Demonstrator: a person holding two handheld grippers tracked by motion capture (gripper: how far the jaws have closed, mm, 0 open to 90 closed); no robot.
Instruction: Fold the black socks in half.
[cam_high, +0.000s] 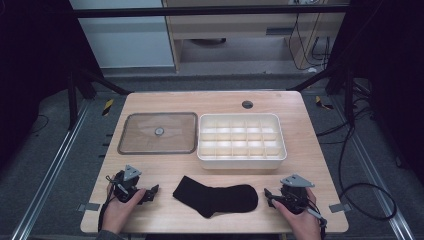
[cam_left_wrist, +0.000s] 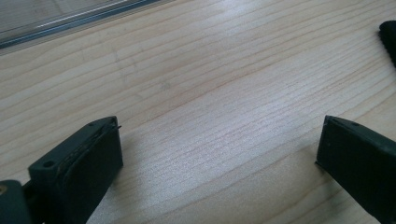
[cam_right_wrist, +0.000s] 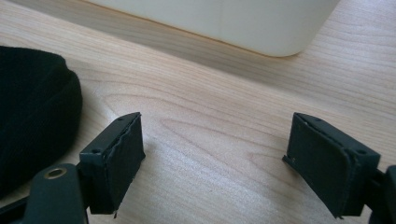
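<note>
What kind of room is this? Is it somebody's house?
Probably not a house. It looks like a lab or workshop set up for recording. The wooden table stands inside a dark metal frame, loose cables trail over a grey floor, and a person holds a hand-held gripper in each hand beside a black sock.

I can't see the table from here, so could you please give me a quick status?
Left gripper and right gripper open, empty, low over table. Black sock flat between them, untouched. Nothing in the way.

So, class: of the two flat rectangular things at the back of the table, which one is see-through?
The clear lid on the left, with a small round knob; the white divided tray beside it is opaque.
</note>
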